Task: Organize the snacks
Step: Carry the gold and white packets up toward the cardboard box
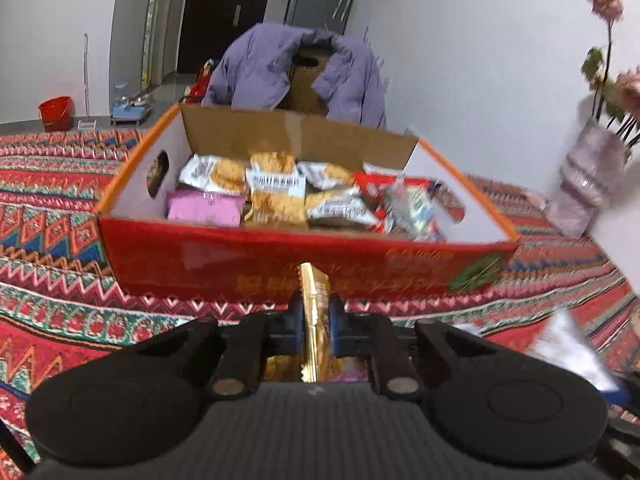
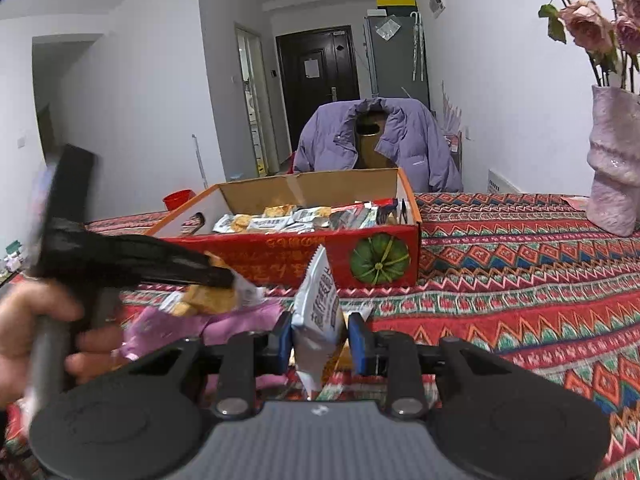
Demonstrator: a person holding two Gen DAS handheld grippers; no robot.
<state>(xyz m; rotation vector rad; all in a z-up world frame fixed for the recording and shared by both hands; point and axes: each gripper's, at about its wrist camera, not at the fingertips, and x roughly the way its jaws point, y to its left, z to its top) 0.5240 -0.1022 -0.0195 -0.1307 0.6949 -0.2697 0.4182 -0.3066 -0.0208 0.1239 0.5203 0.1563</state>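
The left claw (image 1: 315, 322) pinches a gold packet (image 1: 314, 304) before the red snack box (image 1: 280, 264).

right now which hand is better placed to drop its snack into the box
Left, probably. Its gripper holds a gold packet straight in front of the red box, close to its front wall. The right gripper, holding a white packet, looks farther back.

A lived-in home was indicated, a dark panelled entrance door (image 2: 318, 76) seen down the hallway, a purple padded jacket (image 2: 378, 140) draped over a chair, a zigzag-patterned red woven tablecloth (image 2: 520, 280) spread out, a pale lilac vase of pink roses (image 2: 614, 172) stood by the white wall.
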